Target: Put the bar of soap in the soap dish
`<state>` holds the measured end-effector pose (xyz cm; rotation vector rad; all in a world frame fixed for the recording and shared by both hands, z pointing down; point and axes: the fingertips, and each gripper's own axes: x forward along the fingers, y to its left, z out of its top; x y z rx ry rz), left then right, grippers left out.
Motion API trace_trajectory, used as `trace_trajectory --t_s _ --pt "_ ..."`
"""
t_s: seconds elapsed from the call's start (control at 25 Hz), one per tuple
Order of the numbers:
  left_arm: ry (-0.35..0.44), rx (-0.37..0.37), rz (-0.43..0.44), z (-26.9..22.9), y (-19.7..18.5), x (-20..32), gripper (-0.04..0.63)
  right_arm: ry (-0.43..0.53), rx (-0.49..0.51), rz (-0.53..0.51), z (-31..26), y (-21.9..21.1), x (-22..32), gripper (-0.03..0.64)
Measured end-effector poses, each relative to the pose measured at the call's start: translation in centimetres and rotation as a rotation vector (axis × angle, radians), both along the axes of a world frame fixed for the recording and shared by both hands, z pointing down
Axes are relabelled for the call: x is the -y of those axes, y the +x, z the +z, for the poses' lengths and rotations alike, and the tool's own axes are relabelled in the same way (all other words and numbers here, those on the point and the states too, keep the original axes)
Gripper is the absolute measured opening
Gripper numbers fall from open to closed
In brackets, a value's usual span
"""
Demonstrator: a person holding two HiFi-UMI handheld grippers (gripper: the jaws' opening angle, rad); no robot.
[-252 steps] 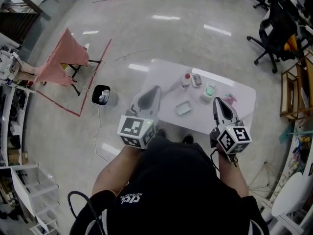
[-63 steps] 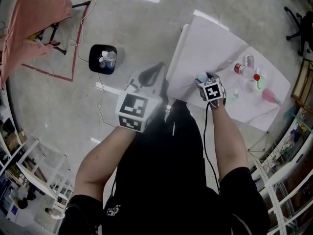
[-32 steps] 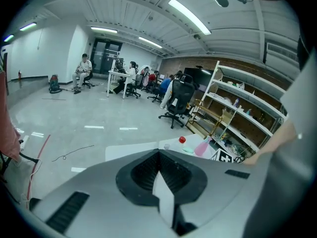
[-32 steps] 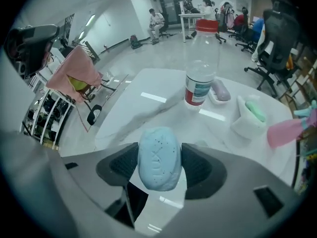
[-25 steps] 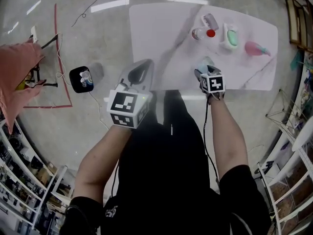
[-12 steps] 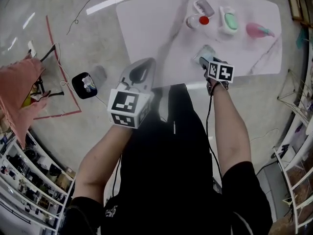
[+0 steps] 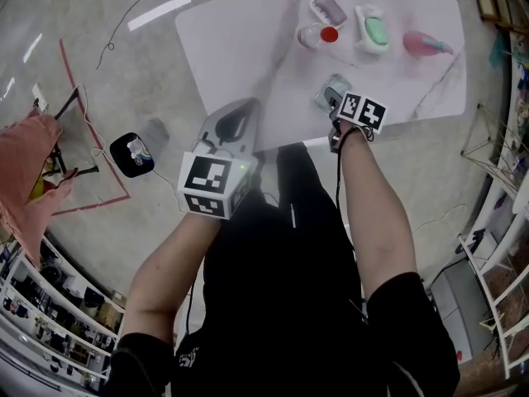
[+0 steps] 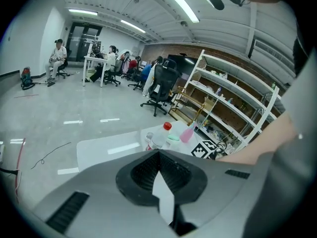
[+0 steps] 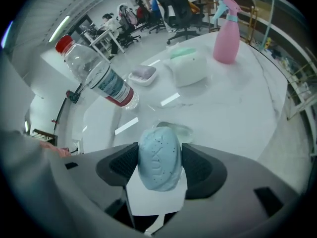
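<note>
My right gripper (image 9: 159,155) is shut on a pale blue speckled bar of soap (image 9: 158,165), which stands up between the two black pads. Just beyond the soap a clear soap dish (image 9: 174,129) lies on the white table (image 9: 233,108). From the head view, the right gripper (image 7: 332,100) hangs over that clear dish (image 7: 329,88) near the table's front edge; the soap itself is hidden there. My left gripper (image 7: 237,122) is held off the table's near left side, shut and holding nothing, as the left gripper view (image 8: 159,157) also shows.
A red-capped water bottle (image 9: 99,76) lies on its side at the back. Beside it are a small dish with a lilac soap (image 9: 142,74), a white dish with a green soap (image 9: 188,66) and a pink spray bottle (image 9: 225,31). A black bin (image 7: 132,154) stands on the floor at left.
Ten seconds ago both grippers hung in front of the table. The right one has since gone down to the clear dish and stays there; the head view has swung over the last second.
</note>
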<state>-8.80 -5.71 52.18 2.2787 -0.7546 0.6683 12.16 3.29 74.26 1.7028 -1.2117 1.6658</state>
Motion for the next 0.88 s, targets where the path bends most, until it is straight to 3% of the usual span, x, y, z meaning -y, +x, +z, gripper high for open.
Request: trace_trajectory --t_s 0.2,0.4,0.52,0.6,0.72,0.88 --pt "0.001 -0.016 -0.013 -0.2 -0.3 0.1 0.008 -0.038 0.023 0.183 1.0 0.4 -0.2 0.288" --pt "0.0 -0.015 -0.032 -0.3 -1.0 -0.1 0.008 -0.043 0.012 0.225 1.4 0.9 -0.4 0.287" --pt "-0.002 -0.015 -0.045 -0.3 -1.2 -0.6 0.008 -0.039 0.023 0.24 1.3 0.9 -0.3 0.254" --pt "-0.003 -0.019 -0.049 -0.4 -1.0 -0.9 0.008 -0.047 0.023 0.22 1.1 1.0 -0.4 0.207" --pt "0.003 -0.026 -0.053 -0.7 -0.7 -1.1 0.008 -0.065 0.019 0.186 0.9 0.9 -0.7 0.066" --pt "0.004 -0.025 -0.062 -0.8 -0.8 -1.6 0.008 -0.095 0.063 0.129 1.4 -0.3 -1.6 0.017"
